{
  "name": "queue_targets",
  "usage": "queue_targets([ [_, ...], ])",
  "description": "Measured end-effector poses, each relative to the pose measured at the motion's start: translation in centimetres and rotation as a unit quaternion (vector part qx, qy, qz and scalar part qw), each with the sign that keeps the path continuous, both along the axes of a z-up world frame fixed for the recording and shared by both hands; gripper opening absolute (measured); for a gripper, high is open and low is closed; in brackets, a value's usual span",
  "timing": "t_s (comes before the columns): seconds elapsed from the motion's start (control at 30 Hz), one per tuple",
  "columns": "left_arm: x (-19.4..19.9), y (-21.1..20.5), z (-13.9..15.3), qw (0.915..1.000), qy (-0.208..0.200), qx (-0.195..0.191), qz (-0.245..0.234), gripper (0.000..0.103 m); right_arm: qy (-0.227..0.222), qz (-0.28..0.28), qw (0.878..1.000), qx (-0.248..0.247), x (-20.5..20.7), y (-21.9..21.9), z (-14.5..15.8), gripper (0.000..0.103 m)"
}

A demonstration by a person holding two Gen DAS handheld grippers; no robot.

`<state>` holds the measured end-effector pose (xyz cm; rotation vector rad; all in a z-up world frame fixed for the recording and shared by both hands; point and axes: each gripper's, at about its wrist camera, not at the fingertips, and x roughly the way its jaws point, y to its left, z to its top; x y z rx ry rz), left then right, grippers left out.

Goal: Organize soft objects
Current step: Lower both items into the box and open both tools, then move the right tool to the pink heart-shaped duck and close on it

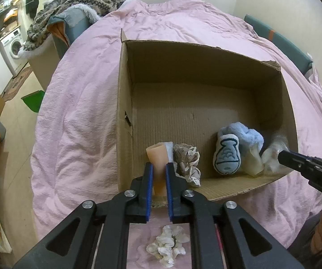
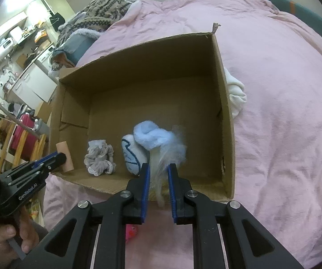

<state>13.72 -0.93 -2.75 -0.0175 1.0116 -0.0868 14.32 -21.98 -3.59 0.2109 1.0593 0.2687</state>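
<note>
Jaws of the left gripper (image 1: 159, 168) clamp a peach foam roll (image 1: 157, 168); right gripper (image 2: 158, 170) pinches white fluffy stuffing (image 2: 163, 157) over the cardboard box (image 2: 226, 116).

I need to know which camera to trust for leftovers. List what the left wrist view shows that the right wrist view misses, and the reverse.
Left wrist view only: a white scrunchie lying on the pink bedding in front of the box.

Right wrist view only: a white cloth outside the box's far side wall, and a pink item partly hidden below the right tongs.

Both: the cardboard box holding the grey scrunchie, small printed pillow and blue plush; the left tongs clamp a peach tube.
</note>
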Motion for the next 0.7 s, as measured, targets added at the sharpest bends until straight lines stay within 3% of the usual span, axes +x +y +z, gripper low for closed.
queue_targets([
  [0.13,-0.1,-0.2,0.1,1.0000,-0.005,0.005,-0.005,0.011,-0.003,-0.002,1.000,-0.003,0.1,0.0,0.0,0.017],
  [0.23,-0.2,-0.3,0.3,0.9999,-0.012,0.003,-0.006,0.011,-0.008,-0.006,1.000,-0.004,0.1,-0.1,0.2,0.026],
  [0.33,-0.3,-0.4,0.6,0.9998,-0.020,0.001,-0.009,0.011,-0.015,-0.012,1.000,0.002,0.1,-0.4,0.4,0.054],
  [0.37,-0.3,-0.4,0.7,0.9997,-0.021,0.001,-0.010,0.015,-0.018,-0.016,1.000,0.005,0.1,-0.5,0.5,0.067],
  [0.4,-0.3,-0.5,0.8,0.9997,-0.022,0.001,-0.010,0.019,-0.022,-0.020,1.000,0.008,0.0,-0.7,0.6,0.069],
  [0.47,-0.3,-0.4,0.9,0.9996,-0.025,0.002,-0.009,0.045,-0.024,-0.025,0.999,0.014,0.1,-1.0,0.8,0.069],
  [0.53,-0.4,-0.3,1.1,0.9994,-0.034,0.005,-0.001,0.065,-0.019,-0.029,0.999,0.015,0.4,-1.1,0.8,0.069],
  [0.7,-0.7,-0.1,1.7,0.9988,-0.048,0.003,0.002,0.067,-0.020,-0.033,0.999,0.022,0.3,-1.1,1.0,0.069],
])
